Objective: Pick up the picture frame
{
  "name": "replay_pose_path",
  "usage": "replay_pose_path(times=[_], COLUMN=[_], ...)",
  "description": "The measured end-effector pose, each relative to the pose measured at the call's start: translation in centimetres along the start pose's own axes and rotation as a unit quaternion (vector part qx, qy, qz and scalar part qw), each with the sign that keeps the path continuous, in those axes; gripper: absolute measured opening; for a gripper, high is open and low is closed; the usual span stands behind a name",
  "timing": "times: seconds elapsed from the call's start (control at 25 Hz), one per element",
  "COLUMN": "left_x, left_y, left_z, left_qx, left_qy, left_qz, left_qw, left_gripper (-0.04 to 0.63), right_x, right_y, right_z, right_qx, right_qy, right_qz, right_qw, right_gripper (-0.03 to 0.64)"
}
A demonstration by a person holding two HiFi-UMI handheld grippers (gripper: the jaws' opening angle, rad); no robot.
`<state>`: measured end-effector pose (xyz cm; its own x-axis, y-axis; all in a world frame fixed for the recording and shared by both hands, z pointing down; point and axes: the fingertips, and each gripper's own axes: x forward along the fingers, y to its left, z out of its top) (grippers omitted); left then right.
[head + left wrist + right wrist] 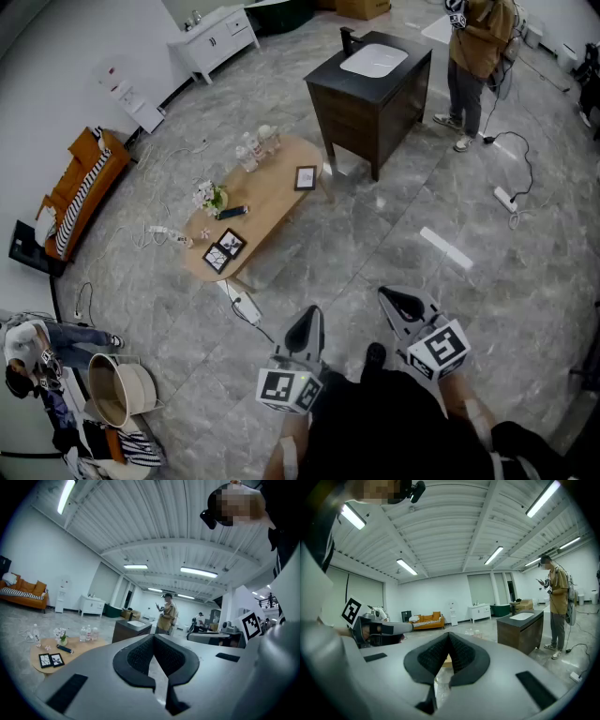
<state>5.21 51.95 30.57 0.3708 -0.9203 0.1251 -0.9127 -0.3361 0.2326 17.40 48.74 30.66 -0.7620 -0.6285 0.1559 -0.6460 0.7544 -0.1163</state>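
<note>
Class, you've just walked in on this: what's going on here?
A person holds a gripper in each hand. The left gripper and the right gripper are both shut and empty, held out over the floor well short of an oval wooden table. Nothing is picked up yet: a picture frame sits near one end of the table, and two more frames near the other. A second person stands by the sink cabinet.

Bright, even light from ceiling tubes (199,572); fisheye bending and dark corners in both gripper views, foreground soft
</note>
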Motion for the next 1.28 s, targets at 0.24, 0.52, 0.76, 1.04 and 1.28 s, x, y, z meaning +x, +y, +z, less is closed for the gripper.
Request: replay_pose_path(times=[0.24,0.52,0.76,1.04,1.28], left_x=[0.3,0.5,1.5,2.6,4.7], left_y=[-0.7,-0.9,-0.7,-0.2,2.1], left_z=[0.1,-0.2,-0.6,-0.2,-0.2], left_qx=[0.002,-0.001,-0.013,-0.002,-0.008], left_qy=[-0.001,-0.001,0.004,0.005,0.012], left_qz=[-0.007,-0.007,-0.005,-0.003,-0.007], left_qw=[1.0000,1.0000,0.9999,1.0000,0.9999], left_gripper=[0.012,0.012,0.012,0.012,0.012], right_x=[-0.4,-0.6,-0.4,0.5,3.3], right_y=[-0.1,-0.3,-1.4,-1.7,-3.0], right_z=[0.4,0.3,-0.5,-0.6,-0.1], right_qx=[-0.008,0.015,0.031,0.025,0.024], right_qy=[-0.006,-0.014,-0.009,0.004,0.007], right_qz=[0.002,-0.005,-0.005,0.000,-0.004], right_qw=[1.000,1.000,0.999,1.000,1.000], right_gripper=[0.012,0.012,0.012,0.012,0.012])
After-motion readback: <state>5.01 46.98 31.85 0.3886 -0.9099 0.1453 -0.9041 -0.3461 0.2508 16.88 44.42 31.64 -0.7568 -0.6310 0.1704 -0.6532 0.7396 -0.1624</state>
